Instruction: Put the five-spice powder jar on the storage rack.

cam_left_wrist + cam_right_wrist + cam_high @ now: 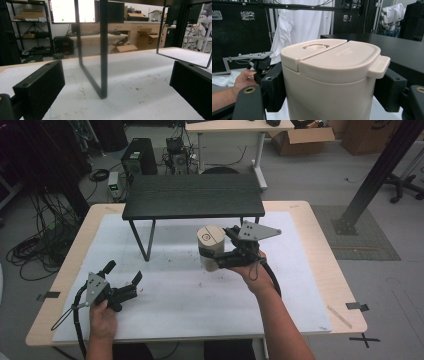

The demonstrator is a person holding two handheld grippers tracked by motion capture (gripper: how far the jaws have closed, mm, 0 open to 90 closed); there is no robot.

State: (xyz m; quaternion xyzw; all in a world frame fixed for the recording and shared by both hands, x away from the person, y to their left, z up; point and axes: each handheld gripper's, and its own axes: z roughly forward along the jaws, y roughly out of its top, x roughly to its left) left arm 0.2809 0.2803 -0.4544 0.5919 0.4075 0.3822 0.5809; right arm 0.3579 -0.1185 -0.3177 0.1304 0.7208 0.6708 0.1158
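A beige canister (210, 244) with a two-part lid stands upright near the middle of the white mat (200, 295), just in front of the small black table (192, 195). My right gripper (212, 256) is shut on its sides from the right. In the right gripper view the canister (329, 75) sits between the two black pads (273, 87), which press on its body below the lid. Its base looks just clear of the mat. My left gripper (124, 272) lies low at the mat's front left, open and holding nothing, its jaws (116, 87) wide apart.
The black table's thin legs (103, 50) stand on the mat ahead of the left gripper. A person's other hand with the left gripper (258, 63) shows beyond the canister. Bare mat lies between the two hands. Cables, boxes and desks crowd the floor behind.
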